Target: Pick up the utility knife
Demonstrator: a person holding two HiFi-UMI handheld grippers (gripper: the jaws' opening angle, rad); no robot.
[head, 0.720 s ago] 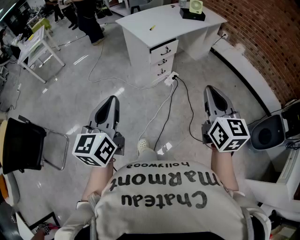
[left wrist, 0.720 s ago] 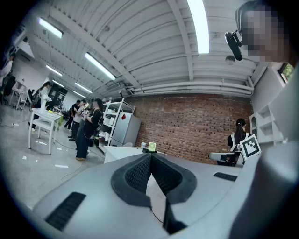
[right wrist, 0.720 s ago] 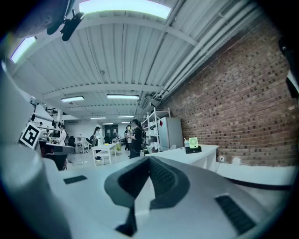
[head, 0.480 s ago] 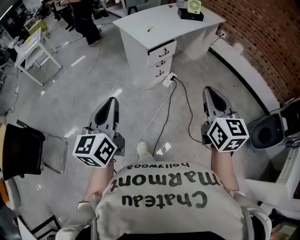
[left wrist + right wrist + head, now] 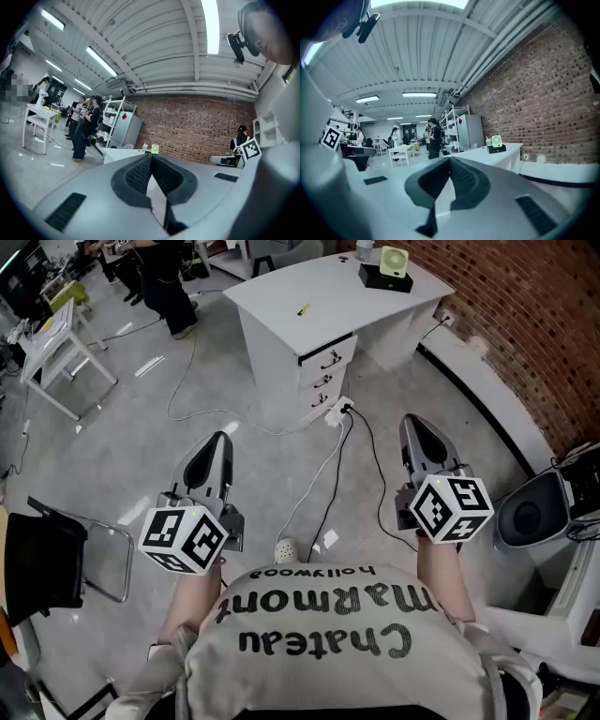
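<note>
The utility knife [image 5: 303,309] is a small yellow sliver lying on the white desk [image 5: 281,292] far ahead. Both grippers hang level over the floor in front of me, well short of the desk. My left gripper [image 5: 219,441] is shut with nothing in it, and in the left gripper view its ribbed pads [image 5: 140,174] meet at the tip. My right gripper [image 5: 415,423] is also shut and empty, with its pads [image 5: 461,177] closed together. Neither gripper view shows the knife clearly.
The desk has a drawer unit [image 5: 326,364] and carries a green fan on a black box [image 5: 388,261]. A power strip with cables [image 5: 339,409] lies on the floor between me and the desk. A black folding chair [image 5: 47,554] is at left, and a brick wall [image 5: 553,324] at right.
In the head view the desk and floor have shifted slightly lower and rightward. Both grippers keep the same level, shut pose.
</note>
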